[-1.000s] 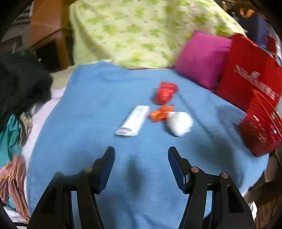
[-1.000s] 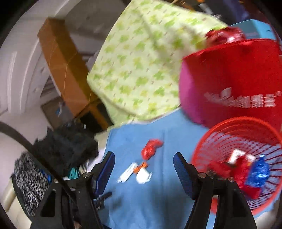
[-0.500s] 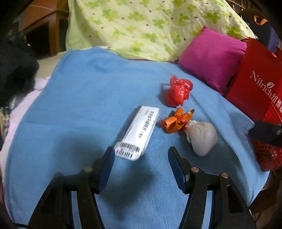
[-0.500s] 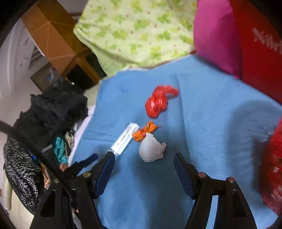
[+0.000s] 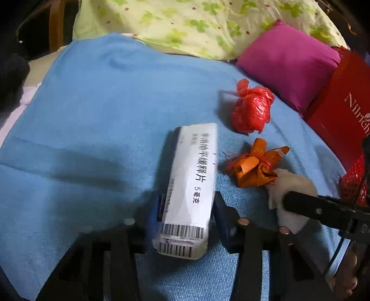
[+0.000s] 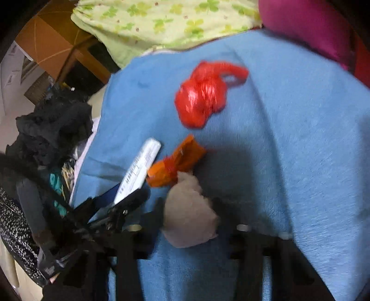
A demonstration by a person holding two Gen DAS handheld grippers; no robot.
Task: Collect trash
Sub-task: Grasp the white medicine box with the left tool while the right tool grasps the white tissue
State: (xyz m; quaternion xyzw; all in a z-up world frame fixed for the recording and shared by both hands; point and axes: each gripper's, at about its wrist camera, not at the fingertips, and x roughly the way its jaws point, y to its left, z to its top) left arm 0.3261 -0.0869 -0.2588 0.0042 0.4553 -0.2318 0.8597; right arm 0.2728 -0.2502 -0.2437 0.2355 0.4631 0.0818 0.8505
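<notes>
A white medicine box point(image 5: 192, 185) with a barcode lies on the blue blanket point(image 5: 92, 115). My left gripper point(image 5: 187, 206) is closing on its near end, and both pads touch its long sides. A crumpled white tissue wad point(image 6: 189, 215) sits between the fingers of my right gripper point(image 6: 189, 210), whose jaws are closing and press on it. An orange wrapper point(image 5: 254, 169) lies loose between box and wad. A red plastic bag ball point(image 5: 252, 108) lies farther back. One right finger point(image 5: 312, 208) crosses the tissue wad point(image 5: 293, 183) in the left wrist view.
A red mesh basket point(image 5: 353, 185) stands at the right edge, beside a red paper bag point(image 5: 342, 111). A magenta pillow point(image 5: 289, 60) and a green-patterned quilt point(image 5: 185, 18) line the back. Dark clothes point(image 6: 53, 125) are piled left of the blanket.
Both grippers came down and forward onto the blanket. The left jaws narrowed around the white box, the right jaws around the tissue wad.
</notes>
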